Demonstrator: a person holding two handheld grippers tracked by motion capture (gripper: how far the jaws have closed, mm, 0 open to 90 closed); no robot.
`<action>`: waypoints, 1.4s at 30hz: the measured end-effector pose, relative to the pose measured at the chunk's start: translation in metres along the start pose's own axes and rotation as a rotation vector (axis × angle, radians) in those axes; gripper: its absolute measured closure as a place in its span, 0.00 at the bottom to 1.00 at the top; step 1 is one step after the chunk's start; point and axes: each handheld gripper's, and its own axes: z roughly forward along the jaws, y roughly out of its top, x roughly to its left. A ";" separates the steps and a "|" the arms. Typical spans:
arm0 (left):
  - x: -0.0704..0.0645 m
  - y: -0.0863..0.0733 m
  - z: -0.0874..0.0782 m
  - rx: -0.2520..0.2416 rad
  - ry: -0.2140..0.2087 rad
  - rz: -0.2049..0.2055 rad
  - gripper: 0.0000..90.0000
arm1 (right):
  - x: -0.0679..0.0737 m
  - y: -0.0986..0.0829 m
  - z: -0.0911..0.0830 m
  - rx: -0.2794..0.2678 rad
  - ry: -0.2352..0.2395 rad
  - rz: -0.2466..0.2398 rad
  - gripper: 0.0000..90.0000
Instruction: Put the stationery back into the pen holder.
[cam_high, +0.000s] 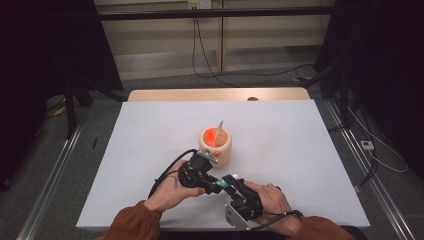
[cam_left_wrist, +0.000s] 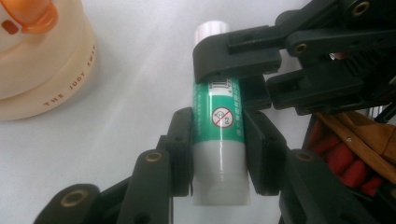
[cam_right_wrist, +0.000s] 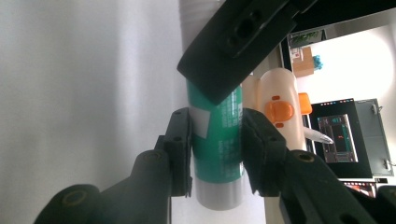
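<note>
Now glue stick (cam_left_wrist: 218, 140) clamped between both grippers' jaws.

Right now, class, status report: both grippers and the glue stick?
Left gripper and right gripper both clamp the green-and-white glue stick. Cream pen cup beside them, not blocking.

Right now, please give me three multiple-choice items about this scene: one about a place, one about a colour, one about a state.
1. Where is the glue stick?
A. inside the cup
B. between both grippers' jaws
C. lying alone on the table

2. What colour is its label?
A. green
B. blue
C. yellow

3. How does the left gripper stand?
A. wide open
B. shut on the cup
C. shut on the glue stick

Key: 1 B, the right gripper clamps it too; 2 A, the label is green; 3 C, both pads press its sides.
</note>
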 end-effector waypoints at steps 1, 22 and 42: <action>0.000 0.000 0.000 -0.007 -0.001 0.003 0.73 | 0.001 0.000 0.000 0.001 -0.004 0.006 0.73; 0.008 -0.020 -0.015 -0.169 0.075 -0.005 0.26 | -0.012 -0.022 -0.001 0.028 0.061 0.229 0.74; 0.020 -0.048 -0.021 -0.308 0.248 -0.037 0.06 | -0.036 -0.055 -0.001 0.004 0.123 0.681 0.74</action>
